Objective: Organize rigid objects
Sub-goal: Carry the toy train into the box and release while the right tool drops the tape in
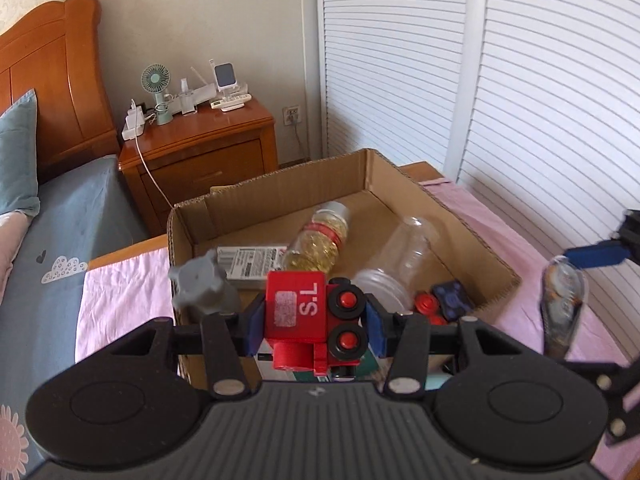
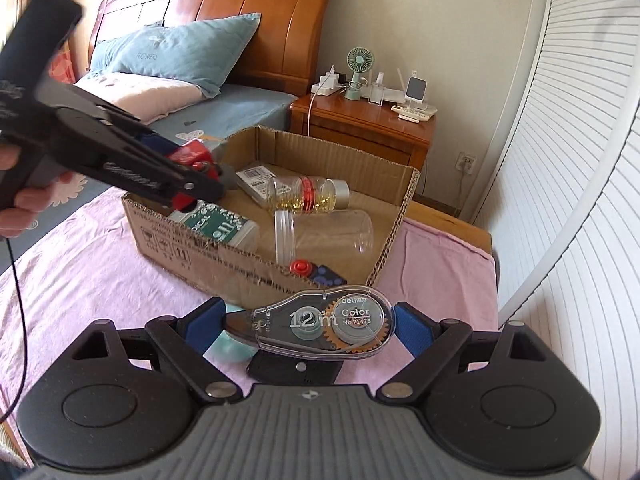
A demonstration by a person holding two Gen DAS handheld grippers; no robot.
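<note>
Red toy train (image 1: 308,320) with black wheels, red hubs and a white "S.L" marking. Blue pads on black left gripper (image 1: 316,322) and black right gripper (image 2: 310,326). Clear correction tape case (image 2: 320,326), white "12 m" print, orange gear inside. Brown corrugated cardboard box (image 2: 224,254). Inside: clear jar (image 2: 324,236); bottle (image 2: 308,196) of yellow capsules, red-banded, silver-capped; green-and-white patterned box (image 2: 218,224); grey object (image 1: 200,284) at near left corner. Pink cloth (image 2: 100,280) underneath. Blue-grey bedsheet (image 1: 72,216) with white cloud print. Orange-brown wooden nightstand (image 1: 208,148); mint-green fan (image 1: 156,84) on top.
</note>
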